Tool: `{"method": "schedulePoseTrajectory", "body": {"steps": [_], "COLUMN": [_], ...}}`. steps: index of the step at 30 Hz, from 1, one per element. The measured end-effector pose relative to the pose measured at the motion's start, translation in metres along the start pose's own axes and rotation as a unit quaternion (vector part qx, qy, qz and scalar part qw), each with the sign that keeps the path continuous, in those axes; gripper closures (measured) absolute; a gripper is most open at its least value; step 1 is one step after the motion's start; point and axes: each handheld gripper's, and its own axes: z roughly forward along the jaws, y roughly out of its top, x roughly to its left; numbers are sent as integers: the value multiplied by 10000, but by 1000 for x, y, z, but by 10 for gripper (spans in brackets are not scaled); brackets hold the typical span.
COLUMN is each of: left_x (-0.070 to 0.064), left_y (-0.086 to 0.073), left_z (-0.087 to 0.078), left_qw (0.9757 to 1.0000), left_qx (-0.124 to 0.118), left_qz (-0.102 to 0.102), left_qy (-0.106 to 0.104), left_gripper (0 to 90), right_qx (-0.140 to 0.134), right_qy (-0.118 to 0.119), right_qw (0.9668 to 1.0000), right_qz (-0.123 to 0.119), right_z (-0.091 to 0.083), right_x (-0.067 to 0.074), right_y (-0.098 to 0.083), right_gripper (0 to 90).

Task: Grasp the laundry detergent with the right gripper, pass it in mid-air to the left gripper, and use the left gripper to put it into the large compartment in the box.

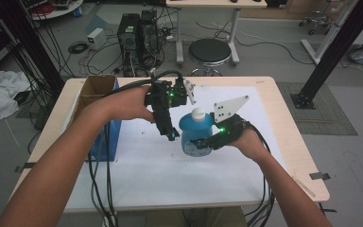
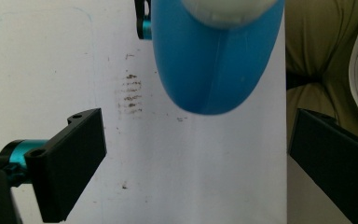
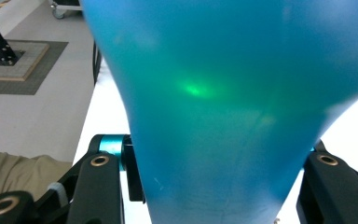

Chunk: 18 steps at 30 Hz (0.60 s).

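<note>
A translucent blue bottle (image 1: 194, 133) with a white cap (image 1: 198, 113) stands upright near the middle of the white sheet. My right gripper (image 1: 201, 143) comes in from the right and is shut on the bottle's lower body. In the right gripper view the blue bottle (image 3: 223, 102) sits between both jaws of the right gripper (image 3: 214, 186). My left gripper (image 1: 171, 136) points down just left of the bottle. In the left gripper view the left gripper (image 2: 198, 161) is open with only the sheet between its jaws, and the bottle (image 2: 214, 60) lies ahead of them.
A cardboard box (image 1: 94, 90) and a blue container (image 1: 109, 139) stand at the table's left edge. A white sheet (image 1: 170, 175) covers most of the wooden table (image 1: 288, 142). Cables hang over the front edge. A black stool (image 1: 210, 51) and computer towers (image 1: 134, 42) stand beyond the table.
</note>
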Motion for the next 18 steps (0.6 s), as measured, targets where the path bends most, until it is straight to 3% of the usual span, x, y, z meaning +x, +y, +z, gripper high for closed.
{"method": "schedulePoseTrajectory", "body": {"steps": [18], "left_x": [4], "left_y": [15], "left_z": [7], "left_qw": [9999], "left_qx": [65], "left_qz": [64], "left_qy": [-129], "left_gripper": [41], "right_qx": [87], "right_qy": [122], "right_qw": [9999], "right_qz": [-13], "right_z": [18], "right_x": [-3], "right_y": [11], "right_gripper": [460]}}
